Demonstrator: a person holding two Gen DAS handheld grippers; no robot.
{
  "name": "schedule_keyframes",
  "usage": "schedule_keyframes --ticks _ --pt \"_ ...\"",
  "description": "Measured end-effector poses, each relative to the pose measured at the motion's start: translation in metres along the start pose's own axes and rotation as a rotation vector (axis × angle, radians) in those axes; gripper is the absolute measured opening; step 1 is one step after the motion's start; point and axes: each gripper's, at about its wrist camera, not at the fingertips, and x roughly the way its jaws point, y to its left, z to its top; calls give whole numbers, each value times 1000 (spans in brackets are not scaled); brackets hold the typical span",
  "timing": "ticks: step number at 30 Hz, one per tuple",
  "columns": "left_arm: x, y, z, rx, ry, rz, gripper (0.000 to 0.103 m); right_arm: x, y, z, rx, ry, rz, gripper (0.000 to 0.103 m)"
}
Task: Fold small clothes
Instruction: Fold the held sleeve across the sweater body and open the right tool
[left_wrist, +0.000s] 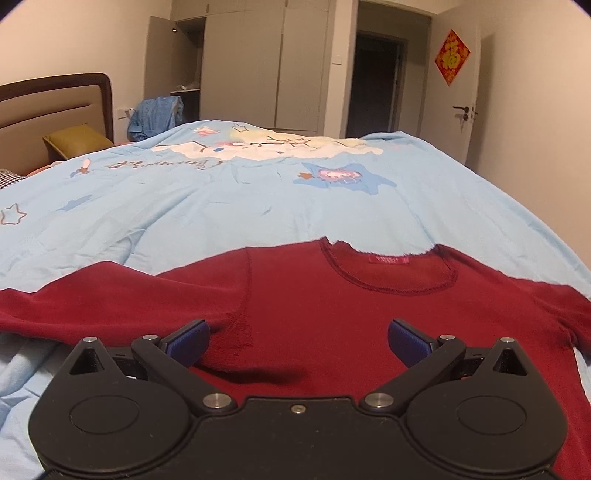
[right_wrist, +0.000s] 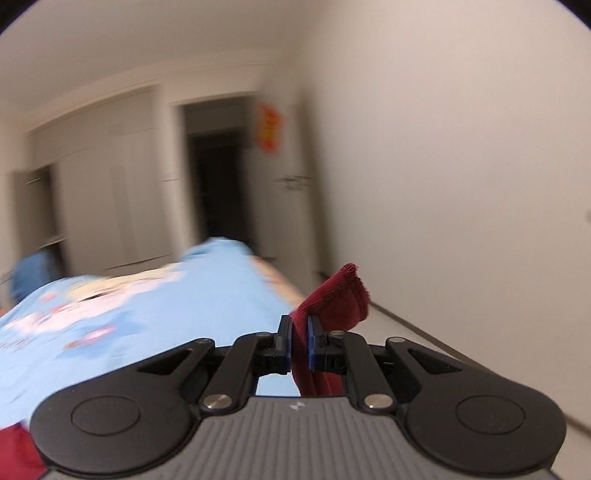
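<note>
While the left gripper (left_wrist: 297, 341) is held with its blue pads (left_wrist: 188, 341) spread wide, the red shirt (left_wrist: 332, 314) is seen lying flat on the blue quilt (left_wrist: 221, 192) just ahead of and beneath it, neckline (left_wrist: 391, 273) farther ahead and a sleeve (left_wrist: 110, 299) stretched out to its left. A cuff (right_wrist: 340, 299) of the shirt is pinched between the pressed-together pads of the right gripper (right_wrist: 300, 336) and lifted above the quilt (right_wrist: 166, 314); that view is blurred.

bed (left_wrist: 461, 192), light-blue cartoon cover | dark red top (left_wrist: 314, 310) spread flat on it
</note>
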Motion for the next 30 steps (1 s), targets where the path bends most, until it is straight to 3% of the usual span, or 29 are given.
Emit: schedule_keyframes --ticks 10,15,21,24,27,28,29,30 --pt "-20 53 17 -119 -62 86 102 -24 193 -29 -287 -23 365 9" --pt "-26 80 19 -186 -82 92 102 -51 276 -60 -449 52 500 9" --pt "-28 100 15 -220 -108 66 102 -97 336 -116 -695 113 595 9" --pt "-24 99 11 -212 -108 46 102 -109 340 -137 -774 152 636 11" --pt "-17 93 6 -203 -94 18 102 -133 319 -146 -777 197 697 32" --pt "-15 90 4 -198 -90 2 102 -140 308 -145 -776 201 705 50" --pt "-12 86 2 -191 -87 -13 102 -143 301 -143 -772 200 709 59" --pt "-11 81 0 -181 -83 -27 102 -148 289 -138 -763 198 710 61"
